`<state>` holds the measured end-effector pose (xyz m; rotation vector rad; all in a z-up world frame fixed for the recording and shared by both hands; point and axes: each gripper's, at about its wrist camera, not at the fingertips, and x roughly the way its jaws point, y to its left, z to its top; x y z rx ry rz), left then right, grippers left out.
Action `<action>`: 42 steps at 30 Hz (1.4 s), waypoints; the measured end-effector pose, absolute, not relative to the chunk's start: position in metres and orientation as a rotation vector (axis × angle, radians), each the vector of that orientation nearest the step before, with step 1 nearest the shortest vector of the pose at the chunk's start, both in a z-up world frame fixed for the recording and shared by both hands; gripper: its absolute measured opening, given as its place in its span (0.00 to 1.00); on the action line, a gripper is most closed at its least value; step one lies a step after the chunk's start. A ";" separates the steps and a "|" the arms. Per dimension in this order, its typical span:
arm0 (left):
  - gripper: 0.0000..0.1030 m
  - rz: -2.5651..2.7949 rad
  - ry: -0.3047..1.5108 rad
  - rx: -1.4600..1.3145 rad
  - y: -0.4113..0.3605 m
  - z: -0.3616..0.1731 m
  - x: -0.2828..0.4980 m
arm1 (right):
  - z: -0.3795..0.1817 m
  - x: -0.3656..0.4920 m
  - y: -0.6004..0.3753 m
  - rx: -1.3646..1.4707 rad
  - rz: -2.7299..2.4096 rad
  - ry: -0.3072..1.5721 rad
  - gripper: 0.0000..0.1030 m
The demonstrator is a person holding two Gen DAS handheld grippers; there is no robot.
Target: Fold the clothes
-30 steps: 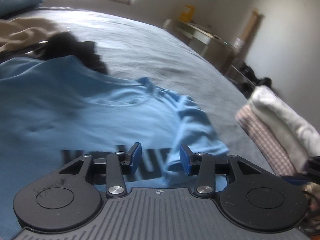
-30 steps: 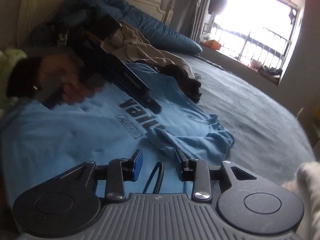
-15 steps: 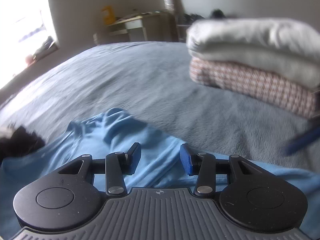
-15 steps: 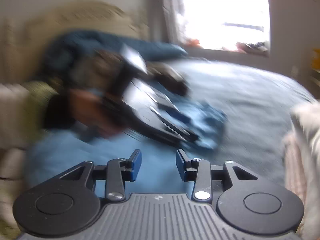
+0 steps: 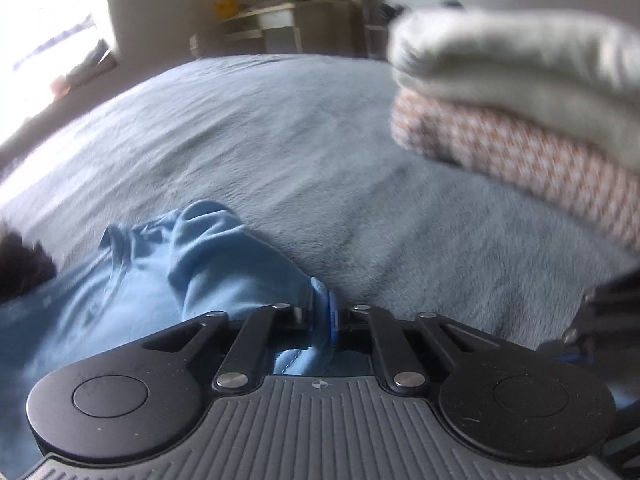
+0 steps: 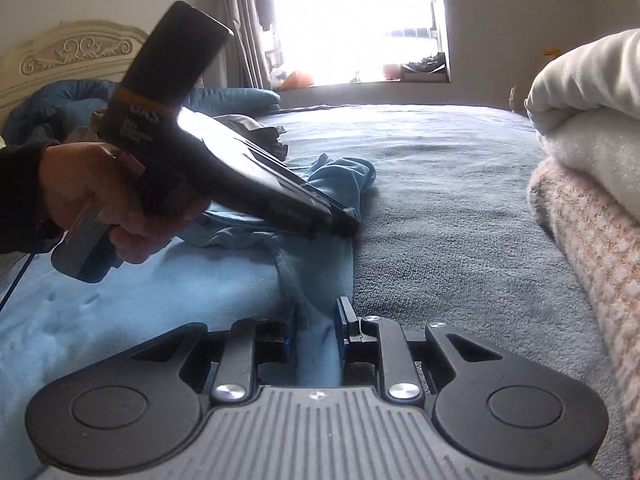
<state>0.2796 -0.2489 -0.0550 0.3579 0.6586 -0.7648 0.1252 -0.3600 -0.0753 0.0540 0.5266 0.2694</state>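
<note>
Left gripper (image 5: 322, 316) now clamped on blue T-shirt (image 5: 224, 272), sleeve forward.

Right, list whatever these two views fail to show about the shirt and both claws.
- Blue shirt: most of its body is cut off by the left edge in the left wrist view.
- Left claw: its contact with the cloth is blurred by motion.
- Right claw: cloth fills the gap, so firmness of grip is unclear.
- Shirt print: hidden in both views.
</note>
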 end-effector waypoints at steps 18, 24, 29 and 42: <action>0.03 -0.333 0.787 -0.443 -0.059 -0.060 0.350 | -0.086 0.132 -0.363 0.075 0.236 0.532 0.22; 0.05 -0.337 0.814 -0.527 -0.028 -0.071 0.349 | -0.083 0.137 -0.351 -0.006 0.225 0.537 0.25; 0.21 -0.339 0.757 -0.471 -0.010 -0.060 0.334 | -0.075 0.146 -0.326 -0.163 0.237 0.540 0.26; 0.30 -0.787 0.386 0.572 -0.143 -0.067 0.202 | -0.066 0.176 -0.267 -0.552 0.257 0.561 0.25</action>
